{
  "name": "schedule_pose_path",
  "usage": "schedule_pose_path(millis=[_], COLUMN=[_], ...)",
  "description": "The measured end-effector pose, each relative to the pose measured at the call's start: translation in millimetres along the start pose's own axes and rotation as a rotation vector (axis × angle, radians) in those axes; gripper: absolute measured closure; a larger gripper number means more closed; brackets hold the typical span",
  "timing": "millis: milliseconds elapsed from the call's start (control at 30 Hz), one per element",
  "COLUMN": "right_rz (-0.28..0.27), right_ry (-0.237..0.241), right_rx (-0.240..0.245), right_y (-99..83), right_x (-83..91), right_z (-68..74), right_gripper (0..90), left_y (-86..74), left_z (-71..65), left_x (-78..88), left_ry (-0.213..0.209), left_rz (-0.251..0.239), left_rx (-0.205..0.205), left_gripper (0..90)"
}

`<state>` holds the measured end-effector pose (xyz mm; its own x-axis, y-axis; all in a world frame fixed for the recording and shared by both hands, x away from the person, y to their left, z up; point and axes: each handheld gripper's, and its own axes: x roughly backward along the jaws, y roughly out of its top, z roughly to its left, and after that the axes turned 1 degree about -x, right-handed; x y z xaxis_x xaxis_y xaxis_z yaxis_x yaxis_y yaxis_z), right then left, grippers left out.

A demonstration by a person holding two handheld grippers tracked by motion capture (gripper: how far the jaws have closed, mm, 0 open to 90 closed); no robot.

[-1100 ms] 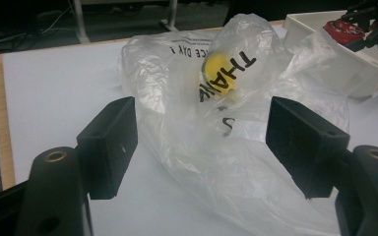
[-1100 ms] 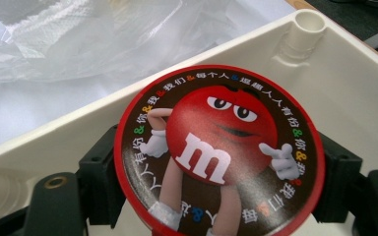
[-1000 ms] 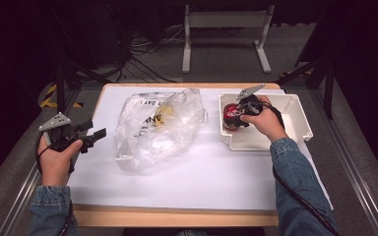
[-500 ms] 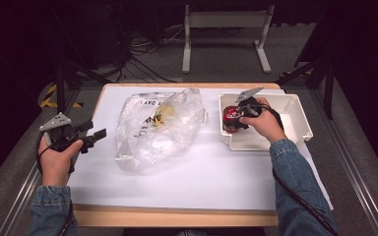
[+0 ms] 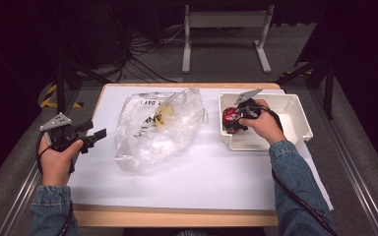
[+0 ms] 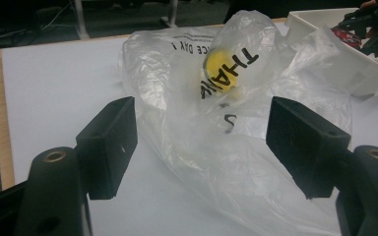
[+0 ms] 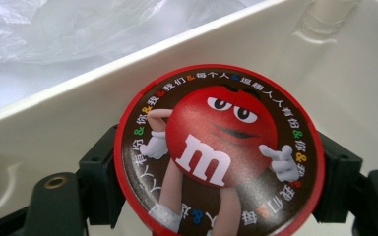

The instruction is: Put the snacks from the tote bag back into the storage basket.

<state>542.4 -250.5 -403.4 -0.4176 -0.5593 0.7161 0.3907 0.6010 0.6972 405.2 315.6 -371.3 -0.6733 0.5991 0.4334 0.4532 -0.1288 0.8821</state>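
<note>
Right tool pinches the red candy tin by its rim inside the white tray, right of frame — ready to lift — while the left tool waits spread beside the plastic bag.

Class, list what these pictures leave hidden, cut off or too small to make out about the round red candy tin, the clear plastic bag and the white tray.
- Round red candy tin: its lower edge is cut off by the right gripper view's bottom; its sides are hidden behind the lid.
- Clear plastic bag: crumpled film blurs the yellow thing inside and breaks up the black lettering.
- White plastic tray: in the high view the right gripper and hand cover part of its floor.
</note>
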Motion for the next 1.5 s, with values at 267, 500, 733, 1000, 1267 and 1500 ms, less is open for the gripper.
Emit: schedule_pose_path(millis=[267, 500, 733, 1000, 1267, 1500], right_rz=[-0.004, -0.004, -0.002, -0.056, -0.168, -0.222], right_ry=[0.005, 0.003, -0.002, -0.024, -0.014, 0.007], right_rx=[0.0, 0.003, -0.022, -0.043, -0.063, -0.079], right_y=[-1.8, -2.8, -2.0, 5.4, 15.1, 11.7], right_x=[-0.9, -0.5, 1.3, 17.6, 56.3, 90.5], right_z=[0.7, 0.7, 1.0, -0.2, 6.7, 23.4], right_gripper=[24.9, 24.9, 17.9, 11.2, 8.3, 7.9], left_y=[0.2, 0.6, 0.5, -0.7, -3.0, -4.1], left_z=[-0.1, -0.6, -0.5, -1.6, -6.9, -16.1], left_x=[-0.3, -0.9, -1.1, 0.9, 6.8, 12.3], left_ry=[0.001, -0.001, -0.001, -0.006, -0.016, -0.05], left_rz=[0.0, 0.001, 0.003, 0.009, 0.028, 0.044], left_rx=[-0.004, -0.005, -0.005, -0.006, -0.018, -0.045], left_gripper=[28.7, 28.6, 28.5, 28.0, 26.8, 25.3])
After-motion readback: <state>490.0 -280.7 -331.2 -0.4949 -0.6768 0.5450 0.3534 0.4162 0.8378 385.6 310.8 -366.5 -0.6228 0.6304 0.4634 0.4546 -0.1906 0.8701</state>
